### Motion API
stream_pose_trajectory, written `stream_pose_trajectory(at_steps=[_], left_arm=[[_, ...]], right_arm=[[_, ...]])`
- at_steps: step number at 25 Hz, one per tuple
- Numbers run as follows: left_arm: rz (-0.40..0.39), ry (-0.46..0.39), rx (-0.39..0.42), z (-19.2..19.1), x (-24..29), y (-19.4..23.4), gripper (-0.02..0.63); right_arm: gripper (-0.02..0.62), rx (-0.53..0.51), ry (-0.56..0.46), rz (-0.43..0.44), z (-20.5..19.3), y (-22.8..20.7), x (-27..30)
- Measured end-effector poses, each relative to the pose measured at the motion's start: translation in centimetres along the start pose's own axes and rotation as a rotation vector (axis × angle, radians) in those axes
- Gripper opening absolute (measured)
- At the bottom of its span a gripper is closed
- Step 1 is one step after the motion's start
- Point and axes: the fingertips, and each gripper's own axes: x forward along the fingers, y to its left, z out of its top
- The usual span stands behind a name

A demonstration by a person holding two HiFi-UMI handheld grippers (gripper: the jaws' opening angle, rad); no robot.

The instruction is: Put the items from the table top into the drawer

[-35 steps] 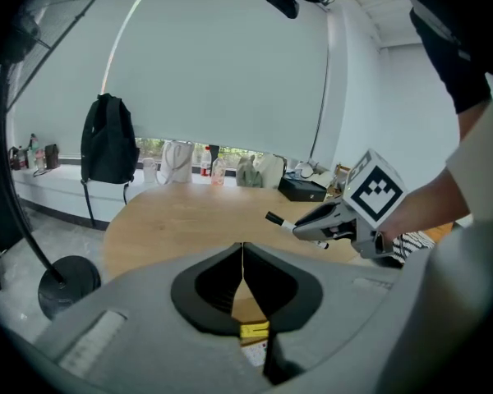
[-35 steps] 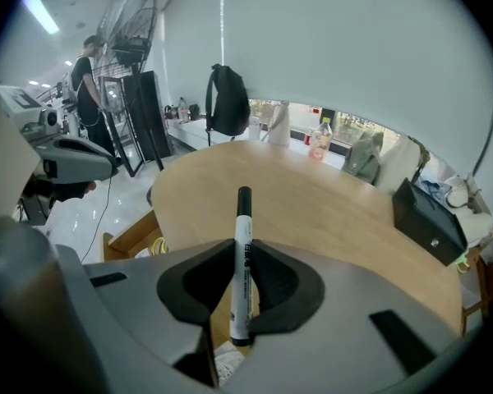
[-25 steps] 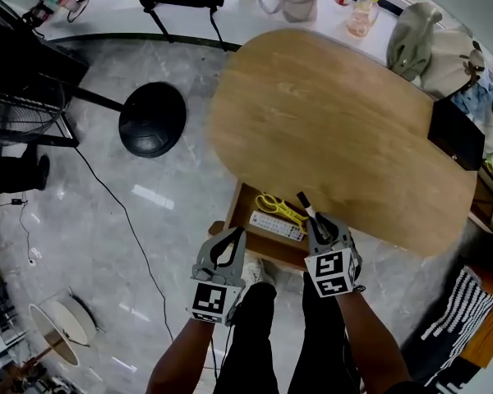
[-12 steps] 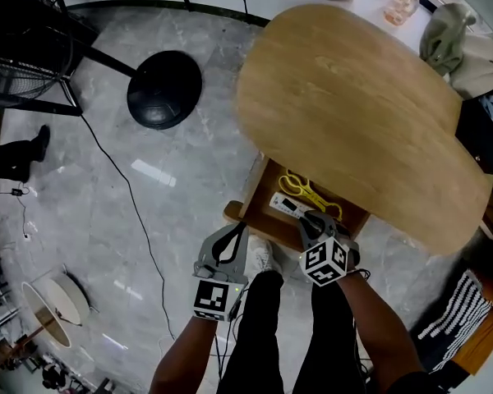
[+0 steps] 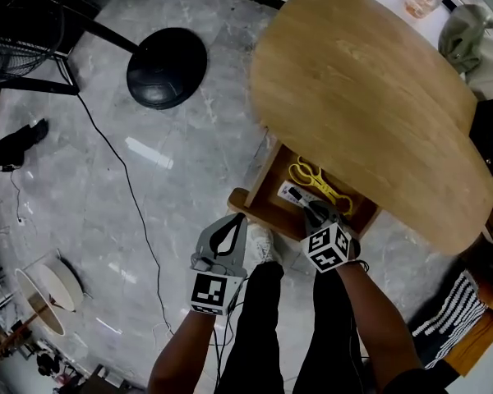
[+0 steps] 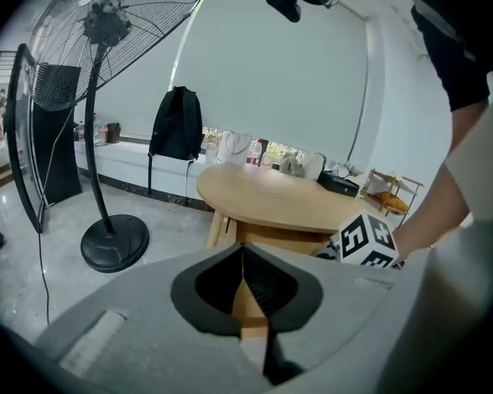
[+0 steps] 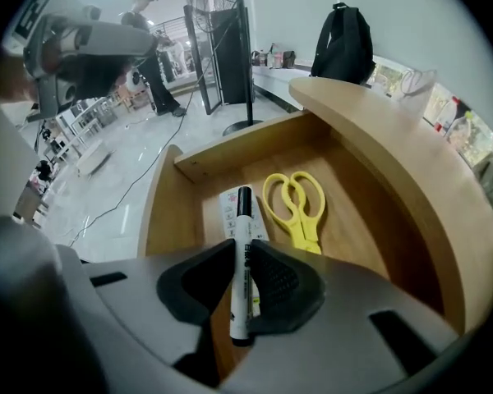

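The drawer (image 5: 267, 210) stands pulled out from under the round wooden table (image 5: 370, 97). Yellow scissors (image 7: 300, 199) and a white remote (image 7: 228, 208) lie on its floor (image 7: 345, 220); the scissors (image 5: 316, 179) and the remote (image 5: 293, 194) also show from the head. My right gripper (image 7: 242, 257) is shut on a white marker (image 7: 243, 212) with a black cap, held over the remote inside the drawer. In the head view my right gripper (image 5: 316, 217) hangs over the drawer's near half. My left gripper (image 5: 228, 236) floats left of the drawer's front, shut and empty (image 6: 243, 281).
A standing fan's black round base (image 5: 166, 66) sits on the marble floor left of the table, with a cable (image 5: 123, 187) trailing from it. The person's legs (image 5: 263, 327) stand just before the drawer front. A black backpack (image 6: 176, 121) hangs behind the table.
My right gripper has sunk with the marker from above the drawer's front edge down into the drawer. My left gripper has dropped a little beside the drawer front.
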Motion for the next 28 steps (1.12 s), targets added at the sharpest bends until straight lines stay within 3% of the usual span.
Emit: stream_pose_trajectory(at_steps=[6,13,28], left_arm=[[-0.005,0.004,-0.011,-0.3,0.3,0.3,0.018],[-0.011,0.002,-0.005,0.0,0.7,0.4,0.018],[-0.040,0.006,0.017,1.0,1.0,-1.5,0.018]], right_arm=[[0.064,0.075,0.059,-0.009,-1.3,-0.5,1.0],[0.123,0.110,0.104,-0.014,-2.3,-0.3,1.3],[0.123,0.125,-0.032,0.004,0.6,0.7,-3.6]])
